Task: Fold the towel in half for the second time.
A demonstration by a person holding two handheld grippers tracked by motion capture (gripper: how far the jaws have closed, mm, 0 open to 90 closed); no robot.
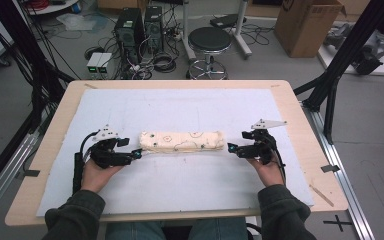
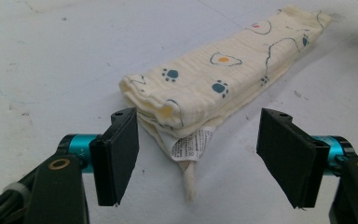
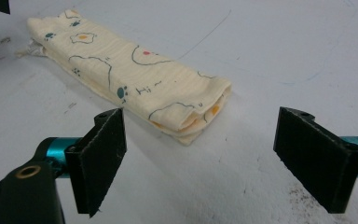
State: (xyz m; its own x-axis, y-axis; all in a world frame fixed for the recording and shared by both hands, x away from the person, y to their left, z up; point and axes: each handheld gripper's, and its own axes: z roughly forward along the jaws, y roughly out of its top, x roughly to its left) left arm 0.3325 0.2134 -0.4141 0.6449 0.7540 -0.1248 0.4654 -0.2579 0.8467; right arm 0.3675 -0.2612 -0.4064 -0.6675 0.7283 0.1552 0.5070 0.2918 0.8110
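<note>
Cloth: we see a cream cloth (image 1: 182, 142) with paw and egg prints, folded into a long narrow bundle, lying flat on the white mat (image 1: 180, 190) that covers the table (image 1: 55, 130).
Cloth ends: a white label (image 2: 190, 143) and a thin strip hang out at its left end; the right end shows stacked folds.
Left gripper: our left gripper (image 1: 136, 154) sits at the cloth's left end, fingers (image 2: 116, 154) spread wide; that end lies between them, close by one finger, though we cannot tell whether it touches.
Right gripper: our right gripper (image 1: 232, 148) sits just beside the cloth's right end, fingers (image 3: 98, 158) spread wide, the end lying ahead of them and clear of both.
Hands: each hand holds its gripper low over the mat, near the cloth.
</note>
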